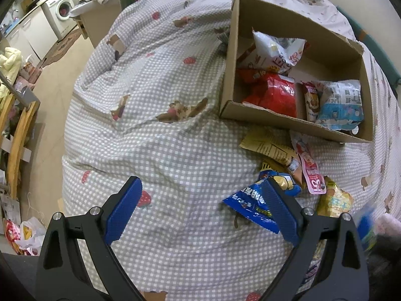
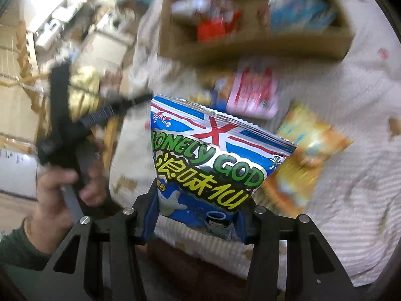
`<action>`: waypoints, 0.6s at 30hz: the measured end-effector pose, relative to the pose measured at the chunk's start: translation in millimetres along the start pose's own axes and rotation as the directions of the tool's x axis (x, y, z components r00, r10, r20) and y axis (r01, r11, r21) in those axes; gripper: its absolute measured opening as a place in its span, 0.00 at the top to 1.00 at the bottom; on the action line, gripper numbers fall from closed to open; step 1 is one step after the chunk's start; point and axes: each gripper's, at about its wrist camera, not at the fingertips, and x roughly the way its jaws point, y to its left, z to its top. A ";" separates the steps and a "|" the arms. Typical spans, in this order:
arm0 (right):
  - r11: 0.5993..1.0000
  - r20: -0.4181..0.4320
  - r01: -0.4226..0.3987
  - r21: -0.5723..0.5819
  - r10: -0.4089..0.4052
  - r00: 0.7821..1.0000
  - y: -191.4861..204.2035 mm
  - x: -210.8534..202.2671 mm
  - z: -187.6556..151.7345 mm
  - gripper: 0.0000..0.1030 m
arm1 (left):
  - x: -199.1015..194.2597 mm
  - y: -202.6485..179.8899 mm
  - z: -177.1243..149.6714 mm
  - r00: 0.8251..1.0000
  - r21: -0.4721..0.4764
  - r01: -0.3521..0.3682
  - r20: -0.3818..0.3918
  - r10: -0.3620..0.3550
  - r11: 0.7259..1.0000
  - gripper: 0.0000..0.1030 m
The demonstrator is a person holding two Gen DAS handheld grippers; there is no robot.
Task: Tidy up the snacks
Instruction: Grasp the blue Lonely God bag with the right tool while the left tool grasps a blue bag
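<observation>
Snack sorting, partly done, on a bed under a grey-and-white checked quilt (image 1: 163, 135) printed with bears and strawberries; the cloth is soft and rumpled.

Already stowed: a cardboard box (image 1: 230, 57), open-topped with plain brown walls, rests on the quilt and holds several packets. Among them are a white crinkled bag (image 1: 278, 47) standing at the back, a glossy red bag (image 1: 275, 95) in the middle, a narrow biscuit pack (image 1: 310, 100), and a pale blue bag (image 1: 343, 107) at the near right corner.

Still loose on the quilt, just in front of the box:
- yellow paper-like packet (image 1: 268, 145), flat and printed with text
- pink pouch (image 1: 313, 173), slim and shiny
- orange-yellow bag (image 1: 335, 198), puffy
- dark blue bag (image 1: 250, 205) with a serrated edge, lying partly behind one finger of the left gripper.

In transit: a blue, white and red foil chip bag (image 2: 215, 160), pillow-shaped with a crimped top seam, lettered "LONELY GOD". The right gripper (image 2: 198, 223) is clamped on its lower end and holds it up above the loose pile, with the box beyond. The background is motion-blurred.

The left gripper (image 1: 200, 210) hangs over bare quilt with its blue ribbed pads (image 1: 125, 208) spread wide and nothing between them.

Estimate: roughly half done, with about four loose packets plus the held bag left to box.
</observation>
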 end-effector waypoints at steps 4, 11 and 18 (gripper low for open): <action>0.994 0.143 0.108 0.027 -0.111 0.984 -10.9 -28.2 13.0 0.50 | 22.8 -13.3 -0.2 0.997 0.037 0.018 -0.082 -0.015 0.999 0.08; 0.981 0.172 0.098 0.165 -0.127 0.977 -40.4 -33.8 23.5 0.50 | 55.7 -36.7 -0.6 0.982 0.088 0.087 -0.176 -0.071 0.992 0.08; 0.975 0.155 0.118 0.188 -0.148 0.977 -41.3 -22.0 21.2 0.50 | 72.5 -64.4 -2.9 0.970 0.136 0.134 -0.220 -0.101 0.982 0.09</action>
